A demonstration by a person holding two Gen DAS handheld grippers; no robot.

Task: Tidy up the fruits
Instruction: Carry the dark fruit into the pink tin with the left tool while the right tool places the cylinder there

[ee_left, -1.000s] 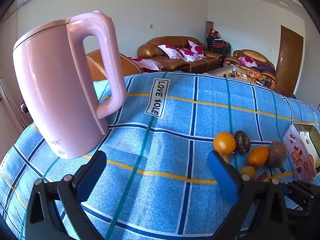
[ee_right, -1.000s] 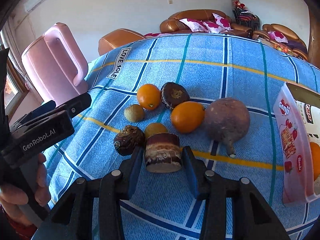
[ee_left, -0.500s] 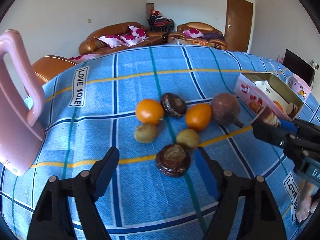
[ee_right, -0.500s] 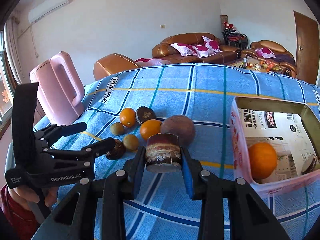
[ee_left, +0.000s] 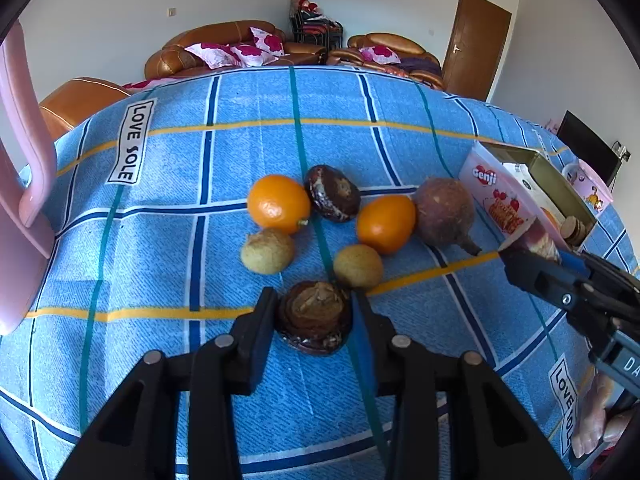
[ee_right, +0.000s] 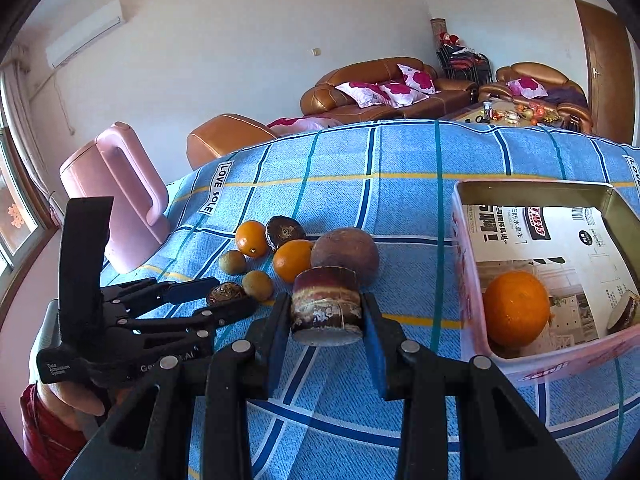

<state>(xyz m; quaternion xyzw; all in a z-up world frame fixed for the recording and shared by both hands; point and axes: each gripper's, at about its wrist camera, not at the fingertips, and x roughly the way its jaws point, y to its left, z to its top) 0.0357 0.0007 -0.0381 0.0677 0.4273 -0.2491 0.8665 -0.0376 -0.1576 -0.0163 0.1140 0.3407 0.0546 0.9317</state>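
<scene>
Brown cut stub [ee_right: 326,306] fills the right claw [ee_right: 325,322], beside the tin's rim [ee_right: 466,280]; left claw [ee_left: 314,320] pinches a dark fruit [ee_left: 314,316].

A family living room: brown leather sofas [ee_right: 384,88] strewn with pink-and-white floral cushions [ee_right: 376,94] line the white far wall, facing a low coffee table [ee_right: 508,114] crowded with small bright items, too distant to identify. A wall-mounted air conditioner [ee_right: 82,30] hangs near a sunlit window [ee_right: 14,216] at left, and a brown wooden door [ee_left: 476,46] stands closed at right. In the foreground, a desk draped in a blue checked cloth [ee_left: 256,144] labelled "LOVE SOLE" carries a pink electric kettle [ee_right: 116,192], loose fruit [ee_left: 278,204] and a pink biscuit tin [ee_right: 560,360], household goods of an ordinary home.
</scene>
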